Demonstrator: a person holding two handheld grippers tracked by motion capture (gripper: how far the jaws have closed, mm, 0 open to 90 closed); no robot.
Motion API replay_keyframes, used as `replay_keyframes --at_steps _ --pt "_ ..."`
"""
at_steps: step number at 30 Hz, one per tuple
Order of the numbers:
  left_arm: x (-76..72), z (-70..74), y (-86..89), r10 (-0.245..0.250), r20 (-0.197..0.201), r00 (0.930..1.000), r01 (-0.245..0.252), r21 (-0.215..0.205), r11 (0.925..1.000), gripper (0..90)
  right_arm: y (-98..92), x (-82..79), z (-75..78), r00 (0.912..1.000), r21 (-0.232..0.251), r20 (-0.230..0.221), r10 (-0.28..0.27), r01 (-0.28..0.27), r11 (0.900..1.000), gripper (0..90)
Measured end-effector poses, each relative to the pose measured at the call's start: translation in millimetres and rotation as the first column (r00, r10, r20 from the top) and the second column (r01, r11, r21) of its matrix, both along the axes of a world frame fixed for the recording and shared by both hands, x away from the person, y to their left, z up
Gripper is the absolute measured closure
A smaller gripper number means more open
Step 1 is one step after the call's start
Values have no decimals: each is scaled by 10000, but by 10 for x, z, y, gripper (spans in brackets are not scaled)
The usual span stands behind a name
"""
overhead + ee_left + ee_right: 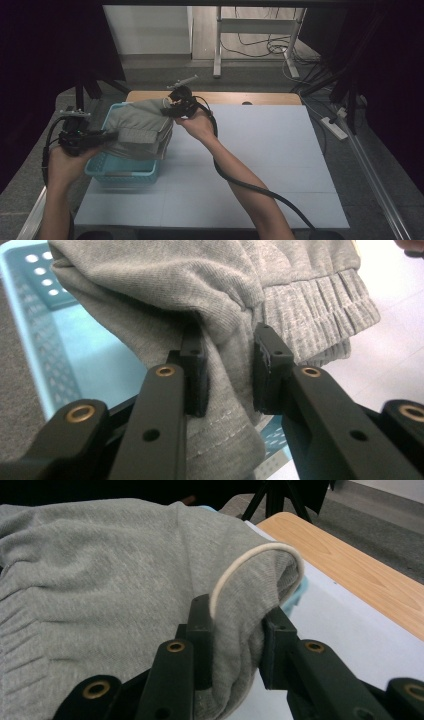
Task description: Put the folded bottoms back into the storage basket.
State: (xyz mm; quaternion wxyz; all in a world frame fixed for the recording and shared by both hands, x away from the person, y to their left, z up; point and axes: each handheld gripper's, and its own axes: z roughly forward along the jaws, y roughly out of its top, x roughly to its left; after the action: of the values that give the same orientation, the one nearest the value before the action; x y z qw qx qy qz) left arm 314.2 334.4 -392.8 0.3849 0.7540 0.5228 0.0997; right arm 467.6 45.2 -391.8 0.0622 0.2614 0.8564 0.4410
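From above, my 2 tools hold the grey garment (141, 127) over the blue basket (122, 172) at the bench's (260, 150) left edge. My left tool (229, 371) pinches fabric near ribbing; my right tool (237, 640) pinches a fold with a white cord (235, 570).

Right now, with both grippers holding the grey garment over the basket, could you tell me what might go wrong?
1. The left gripper and right gripper each pinch a thick bunch of the garment; a layer may slip out.
2. Part of the garment overhangs the basket rim on the table side, so it may land half outside.
3. The white cord loops by the right gripper's jaw and could snag on release.
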Motion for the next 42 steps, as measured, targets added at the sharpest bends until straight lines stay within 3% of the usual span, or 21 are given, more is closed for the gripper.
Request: replay_keyframes --at_steps 8,16,22,33,36,40,42 --pt "-41 -75 202 397 -15 9992 -397 137 9991 704 254 -7 -41 9998 -107 114 184 -183 9998 713" --pt "-35 -211 336 766 -373 9964 -760 156 9970 705 446 -11 -209 9997 -355 84 246 -243 9991 711" --pt "44 -386 320 852 -771 9934 -836 234 9962 701 527 9 -367 9999 -721 23 119 -117 9973 704" --pt "180 -626 178 1089 -1187 9870 -933 1292 9872 659 605 96 -654 9995 -1015 -222 -207 183 9947 686" --pt "202 -646 139 1278 -1055 9862 -1106 1550 9817 602 622 111 -691 9993 -1061 -131 -344 328 9938 579" --pt "195 -598 155 1205 -801 9895 -1115 1089 9878 447 566 118 -636 9992 -632 42 -399 401 9972 467" --pt "194 -598 144 1133 -662 9914 -1056 1107 9882 432 522 124 -592 9993 -539 97 -367 372 9979 441"
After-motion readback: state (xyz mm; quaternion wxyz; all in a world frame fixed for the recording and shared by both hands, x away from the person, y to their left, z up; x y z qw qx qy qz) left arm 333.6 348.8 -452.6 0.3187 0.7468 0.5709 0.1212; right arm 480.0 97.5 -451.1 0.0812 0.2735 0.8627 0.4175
